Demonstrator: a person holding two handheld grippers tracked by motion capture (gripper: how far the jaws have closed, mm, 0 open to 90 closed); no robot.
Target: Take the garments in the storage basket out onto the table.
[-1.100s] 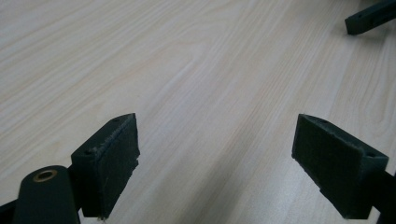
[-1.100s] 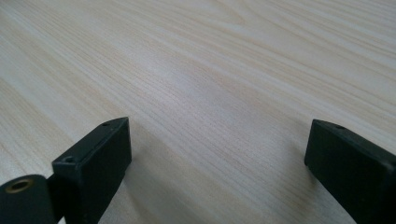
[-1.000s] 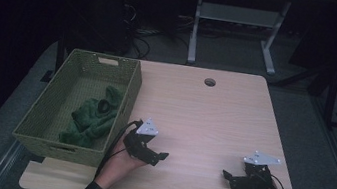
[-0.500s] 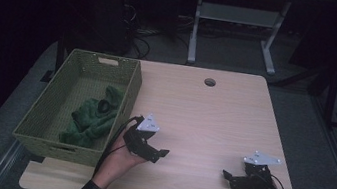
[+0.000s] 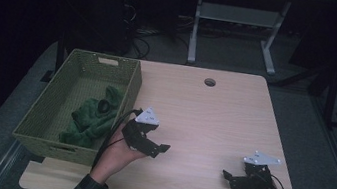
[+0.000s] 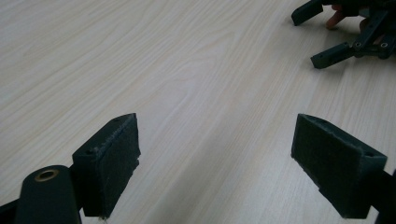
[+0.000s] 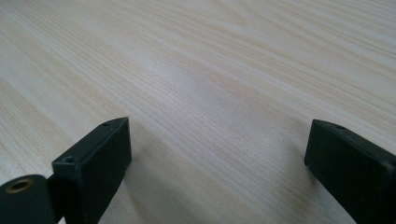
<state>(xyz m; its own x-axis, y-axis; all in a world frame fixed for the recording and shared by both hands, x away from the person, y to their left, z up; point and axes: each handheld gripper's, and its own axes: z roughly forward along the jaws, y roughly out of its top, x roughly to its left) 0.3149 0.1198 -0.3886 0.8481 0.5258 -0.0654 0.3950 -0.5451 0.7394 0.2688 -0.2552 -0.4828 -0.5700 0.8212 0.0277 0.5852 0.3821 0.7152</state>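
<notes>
My left gripper (image 5: 158, 151) is held in a hand just right of the woven green basket (image 5: 132, 94), above the wooden table (image 5: 213, 121). It points right and its jaws are open; in the left gripper view (image 6: 215, 158) there is just bare wood between the pads. My right gripper (image 5: 227, 180) rests low near the table's front right, pointing left, open over bare wood (image 7: 217, 163). It also appears far off in the left gripper view (image 6: 348, 35). A crumpled green cloth (image 5: 95, 116) lies inside the basket.
A round cable hole (image 5: 210, 82) sits near the table's far edge. The basket takes up the table's left side. Beyond the table stands a grey metal frame (image 5: 238, 19) on a dark floor with cables.
The left hand has lifted its gripper slightly and shifted it away from the person. The right gripper has stayed still.
</notes>
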